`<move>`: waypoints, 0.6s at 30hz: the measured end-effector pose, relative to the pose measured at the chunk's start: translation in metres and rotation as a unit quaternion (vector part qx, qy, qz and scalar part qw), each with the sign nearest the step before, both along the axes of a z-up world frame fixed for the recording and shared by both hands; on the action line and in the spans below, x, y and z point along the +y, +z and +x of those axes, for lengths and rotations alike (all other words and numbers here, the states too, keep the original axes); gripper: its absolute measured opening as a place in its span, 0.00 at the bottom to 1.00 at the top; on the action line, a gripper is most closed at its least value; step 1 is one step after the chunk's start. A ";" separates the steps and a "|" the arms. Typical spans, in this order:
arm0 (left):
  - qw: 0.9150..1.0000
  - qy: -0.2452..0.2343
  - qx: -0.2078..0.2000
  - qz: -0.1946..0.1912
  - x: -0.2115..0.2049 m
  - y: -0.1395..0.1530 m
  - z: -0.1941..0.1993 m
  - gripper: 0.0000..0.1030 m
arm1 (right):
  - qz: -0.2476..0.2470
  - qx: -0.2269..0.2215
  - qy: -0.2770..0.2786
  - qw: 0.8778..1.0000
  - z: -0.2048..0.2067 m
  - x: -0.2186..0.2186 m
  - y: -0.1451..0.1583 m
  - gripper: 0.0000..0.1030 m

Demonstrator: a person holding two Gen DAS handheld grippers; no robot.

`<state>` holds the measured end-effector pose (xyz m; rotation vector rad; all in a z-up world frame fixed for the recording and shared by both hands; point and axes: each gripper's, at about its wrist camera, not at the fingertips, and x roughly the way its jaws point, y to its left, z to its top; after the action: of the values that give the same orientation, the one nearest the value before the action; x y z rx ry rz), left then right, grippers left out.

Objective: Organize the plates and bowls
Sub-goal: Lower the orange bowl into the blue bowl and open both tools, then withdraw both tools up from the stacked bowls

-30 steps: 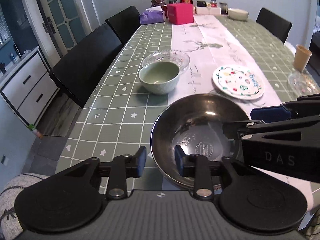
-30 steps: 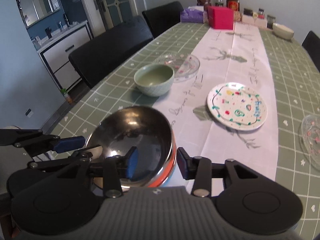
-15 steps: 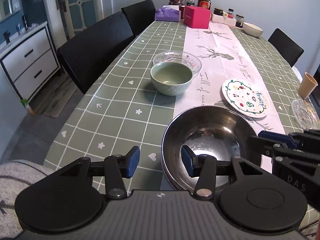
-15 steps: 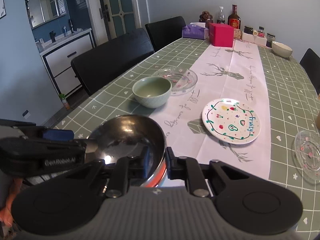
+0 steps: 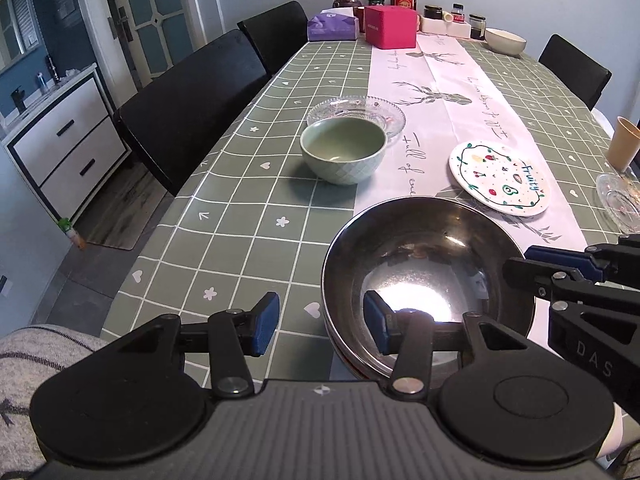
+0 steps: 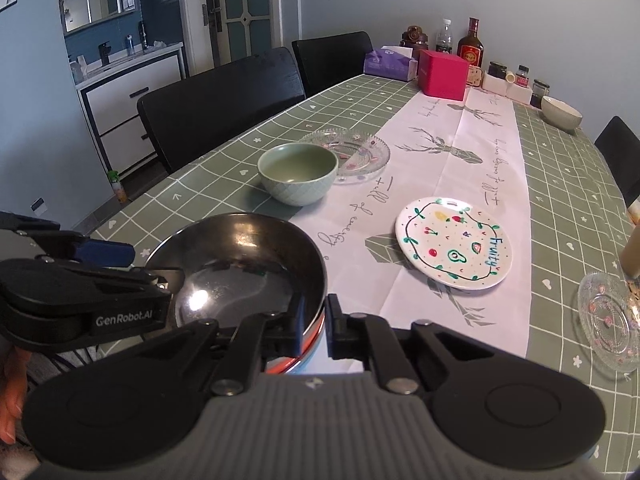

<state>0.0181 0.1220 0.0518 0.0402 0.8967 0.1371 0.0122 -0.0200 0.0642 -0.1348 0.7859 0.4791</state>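
A steel bowl [image 5: 424, 264] with an orange outside [image 6: 240, 260] is at the near end of the table. My right gripper [image 6: 314, 330] is shut on its right rim. My left gripper [image 5: 320, 320] is open, its right finger inside the bowl, its left finger outside the rim. A green ceramic bowl [image 5: 343, 153] [image 6: 298, 172] stands further up, in front of a clear glass plate [image 5: 356, 111] [image 6: 352, 152]. A white painted plate [image 5: 499, 178] [image 6: 454, 248] lies on the runner. A small glass dish [image 6: 608, 322] [image 5: 620, 202] lies at the right.
Black chairs [image 5: 192, 100] line the left side. A pink box [image 5: 390, 26], tissue box [image 5: 332, 26], bottles, jars and a white bowl [image 5: 505, 41] stand at the far end. A paper cup [image 5: 622, 144] stands at the right edge. A white cabinet [image 5: 60, 132] stands left.
My right gripper has closed on the steel bowl's rim and both views have risen and tilted up. My left gripper has opened wider around the bowl's left rim.
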 end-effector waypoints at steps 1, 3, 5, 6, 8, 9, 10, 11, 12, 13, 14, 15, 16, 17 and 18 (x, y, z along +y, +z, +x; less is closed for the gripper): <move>1.000 0.002 -0.002 -0.003 0.000 0.000 0.000 0.65 | -0.001 0.005 -0.001 1.000 0.001 0.000 0.000 0.17; 1.000 0.005 -0.005 -0.004 0.000 0.000 -0.001 0.69 | 0.008 0.006 -0.009 1.000 0.001 -0.002 0.002 0.32; 1.000 0.001 -0.007 -0.001 -0.003 0.000 -0.002 0.70 | 0.012 0.002 -0.012 1.000 0.002 -0.004 0.004 0.35; 1.000 -0.002 -0.006 0.001 -0.003 0.000 -0.002 0.70 | 0.012 0.000 -0.012 1.000 0.002 -0.005 0.005 0.36; 1.000 -0.004 -0.005 0.001 -0.004 0.001 -0.001 0.70 | 0.017 -0.003 -0.019 1.000 0.005 -0.006 0.009 0.42; 1.000 -0.003 -0.005 -0.001 -0.003 0.001 -0.001 0.70 | 0.021 -0.005 -0.025 0.999 0.006 -0.006 0.011 0.44; 1.000 0.000 -0.004 -0.005 -0.003 0.001 0.000 0.70 | 0.026 -0.006 -0.029 0.999 0.007 -0.007 0.014 0.46; 1.000 0.003 -0.004 -0.009 -0.002 0.002 0.000 0.70 | 0.031 -0.005 -0.032 0.999 0.009 -0.008 0.016 0.48; 1.000 0.004 -0.004 -0.014 0.000 0.003 0.000 0.70 | 0.035 -0.005 -0.035 0.999 0.010 -0.009 0.018 0.51; 1.000 0.006 -0.003 -0.018 0.001 0.003 0.001 0.70 | 0.037 -0.005 -0.038 0.999 0.012 -0.010 0.021 0.60; 1.000 0.007 -0.002 -0.022 0.002 0.004 0.002 0.70 | 0.034 -0.006 -0.042 0.999 0.014 -0.010 0.023 0.66; 1.000 0.009 0.001 -0.025 0.003 0.006 0.003 0.70 | 0.028 -0.009 -0.046 0.999 0.016 -0.010 0.026 0.68; 1.000 0.011 0.004 -0.027 0.003 0.007 0.005 0.70 | 0.022 -0.013 -0.049 0.998 0.018 -0.009 0.029 0.69; 1.000 0.009 0.006 -0.029 0.003 0.010 0.007 0.70 | 0.018 -0.016 -0.051 0.998 0.020 -0.009 0.033 0.72; 1.000 0.004 0.010 -0.028 0.004 0.013 0.008 0.70 | 0.017 -0.019 -0.055 0.998 0.022 -0.008 0.036 0.74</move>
<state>0.0266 0.1256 0.0643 -0.0132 0.9213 0.1187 0.0341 -0.0285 0.1006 -0.0685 0.7432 0.3842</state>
